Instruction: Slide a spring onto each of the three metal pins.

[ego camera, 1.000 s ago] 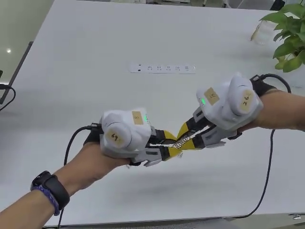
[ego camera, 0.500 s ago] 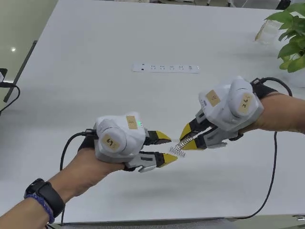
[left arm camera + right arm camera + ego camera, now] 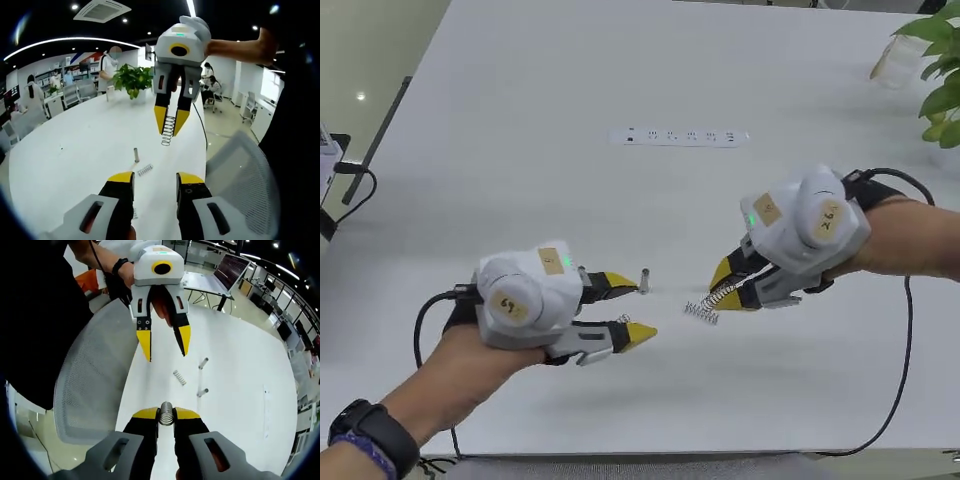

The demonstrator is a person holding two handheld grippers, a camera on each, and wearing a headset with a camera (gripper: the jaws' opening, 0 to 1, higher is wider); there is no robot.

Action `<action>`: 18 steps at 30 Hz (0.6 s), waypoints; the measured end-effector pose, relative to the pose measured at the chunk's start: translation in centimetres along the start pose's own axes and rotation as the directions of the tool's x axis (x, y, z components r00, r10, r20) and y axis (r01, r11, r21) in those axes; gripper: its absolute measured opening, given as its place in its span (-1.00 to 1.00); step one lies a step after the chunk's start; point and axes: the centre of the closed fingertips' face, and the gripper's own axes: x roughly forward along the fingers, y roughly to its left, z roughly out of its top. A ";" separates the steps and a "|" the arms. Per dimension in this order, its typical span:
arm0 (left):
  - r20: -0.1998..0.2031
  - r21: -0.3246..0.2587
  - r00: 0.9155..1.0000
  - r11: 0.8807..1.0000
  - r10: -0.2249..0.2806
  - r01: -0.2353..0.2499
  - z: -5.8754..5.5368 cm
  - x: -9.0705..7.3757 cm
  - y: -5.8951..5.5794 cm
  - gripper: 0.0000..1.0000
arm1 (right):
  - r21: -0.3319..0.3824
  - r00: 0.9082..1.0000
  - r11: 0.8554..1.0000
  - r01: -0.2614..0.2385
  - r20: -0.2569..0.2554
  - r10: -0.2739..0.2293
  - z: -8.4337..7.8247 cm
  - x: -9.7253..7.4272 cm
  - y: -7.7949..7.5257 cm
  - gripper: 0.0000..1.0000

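Note:
My right gripper [image 3: 728, 286] is shut on one end of a metal spring [image 3: 706, 306], which hangs down and left from its yellow tips just above the white table [image 3: 520, 120]. That spring [image 3: 166, 414] sits pinched between the jaws in the right gripper view. Facing it from the left, my left gripper [image 3: 633, 307] is open and holds nothing. A short metal pin [image 3: 645, 280] stands on the table just off its upper fingertip. In the right gripper view I see two pins [image 3: 203, 363] [image 3: 202, 392] and a loose spring [image 3: 179, 377] lying beside them. The left gripper view has one pin [image 3: 136, 155] and that loose spring [image 3: 145, 170].
A white power strip [image 3: 680, 137] lies further back on the table. A potted plant [image 3: 945, 60] stands at the far right corner. Cables trail from both grippers toward the near table edge. A mesh office chair [image 3: 95, 375] sits beside the table.
My left gripper has opened and drawn back to the left, away from my right gripper. The spring has stayed in my right gripper. A pin now shows between them.

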 end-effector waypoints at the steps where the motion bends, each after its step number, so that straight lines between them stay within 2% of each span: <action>1: -0.002 -0.008 1.000 1.000 0.016 -0.016 -0.4 -0.4 0.2 -0.44 | 0.001 1.000 1.000 0.000 -0.001 0.000 0.0 0.0 0.0 -0.83; 3: -0.006 -0.020 1.000 0.999 0.029 -0.029 -0.8 -0.7 0.5 -0.39 | 0.005 1.000 1.000 0.002 -0.005 -0.002 -0.1 0.3 -0.3 -0.83; 4: -0.013 -0.033 0.999 0.998 0.049 -0.050 -1.5 -1.3 0.8 -0.38 | 0.007 1.000 1.000 0.002 -0.010 -0.002 -0.2 0.5 -0.5 -0.83; 9: -0.030 -0.074 0.994 0.991 0.107 -0.109 -3.2 -3.0 1.6 -0.29 | 0.017 1.000 1.000 0.011 -0.021 -0.010 -0.2 1.2 -1.4 -0.83; 18: -0.051 -0.132 0.977 0.968 0.207 -0.212 -5.6 -5.8 3.2 -0.13 | 0.024 0.999 1.000 0.009 -0.045 -0.008 0.0 2.8 -2.9 -0.83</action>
